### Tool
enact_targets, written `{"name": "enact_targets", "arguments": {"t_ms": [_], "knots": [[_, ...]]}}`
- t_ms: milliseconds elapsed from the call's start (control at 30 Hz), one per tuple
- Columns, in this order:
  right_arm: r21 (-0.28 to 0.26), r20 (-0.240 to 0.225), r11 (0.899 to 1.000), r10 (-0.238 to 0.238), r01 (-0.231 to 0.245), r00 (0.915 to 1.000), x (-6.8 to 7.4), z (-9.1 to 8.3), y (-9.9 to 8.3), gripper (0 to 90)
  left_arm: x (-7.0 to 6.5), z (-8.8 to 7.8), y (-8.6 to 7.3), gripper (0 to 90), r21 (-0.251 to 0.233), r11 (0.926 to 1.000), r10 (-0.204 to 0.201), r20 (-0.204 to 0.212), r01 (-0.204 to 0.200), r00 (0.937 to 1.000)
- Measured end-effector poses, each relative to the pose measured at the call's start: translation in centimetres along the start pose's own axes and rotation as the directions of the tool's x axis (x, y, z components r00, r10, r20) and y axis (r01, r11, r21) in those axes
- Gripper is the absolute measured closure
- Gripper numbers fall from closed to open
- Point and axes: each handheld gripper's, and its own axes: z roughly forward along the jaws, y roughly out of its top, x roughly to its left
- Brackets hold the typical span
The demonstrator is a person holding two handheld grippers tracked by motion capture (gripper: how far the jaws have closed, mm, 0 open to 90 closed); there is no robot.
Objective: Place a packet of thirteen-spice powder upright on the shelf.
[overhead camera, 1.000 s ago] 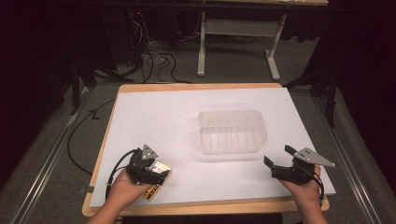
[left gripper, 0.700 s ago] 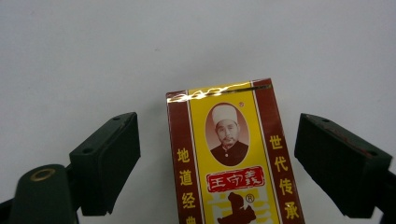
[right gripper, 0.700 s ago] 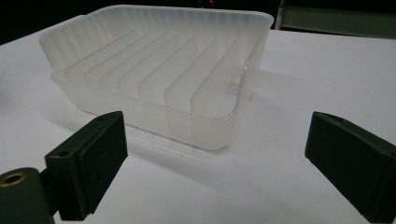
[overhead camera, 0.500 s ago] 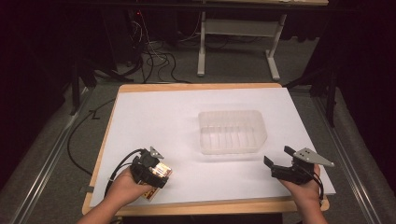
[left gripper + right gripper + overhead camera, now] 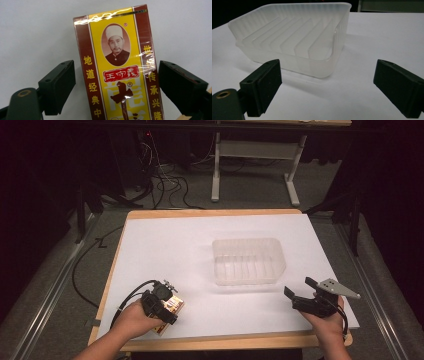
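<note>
White sheet (image 5: pixel 200 250) covers wooden table (image 5: pixel 210 213).

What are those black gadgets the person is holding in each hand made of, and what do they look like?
Each hand grips a black claw tool with two blocky, flat-faced black jaws. The left claw trails a black cable looping off the table edge. The right claw carries a grey three-cornered plate on top. Forearms show bare, with no sleeves visible.
</note>
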Motion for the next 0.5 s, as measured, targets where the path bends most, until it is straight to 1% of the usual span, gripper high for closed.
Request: {"name": "enact_targets", "arguments": {"t_ms": [100,167,233,267,500], "knots": [[-0.005,0.003,1.000,-0.006,0.006,1.0000,0.02,-0.05,0.02,9.8,-0.05,0.14,0.05,18.1,0.014,0.9999,0.000,0.003,0.000,1.0000],[-0.007,0.004,1.000,-0.003,0.003,1.0000,-0.05,-0.04,0.00,10.5,-0.02,0.18,0.05,22.6,0.016,0.9999,-0.001,0.007,0.001,1.0000],[-0.002,0.002,1.000,0.001,-0.001,1.0000,-0.10,0.00,-0.04,10.7,0.01,0.25,0.02,24.9,0.027,0.9996,0.003,0.009,-0.003,1.0000],[-0.002,0.002,1.000,0.001,-0.001,1.0000,-0.10,0.00,-0.04,10.7,-0.01,0.28,-0.02,24.9,0.027,0.9996,-0.002,0.019,0.002,0.9998],[0.002,-0.001,1.000,0.015,-0.015,0.9999,-0.22,-0.03,-0.23,13.3,0.11,0.11,-0.21,29.4,0.010,0.9999,-0.006,0.017,0.006,0.9998]]}}
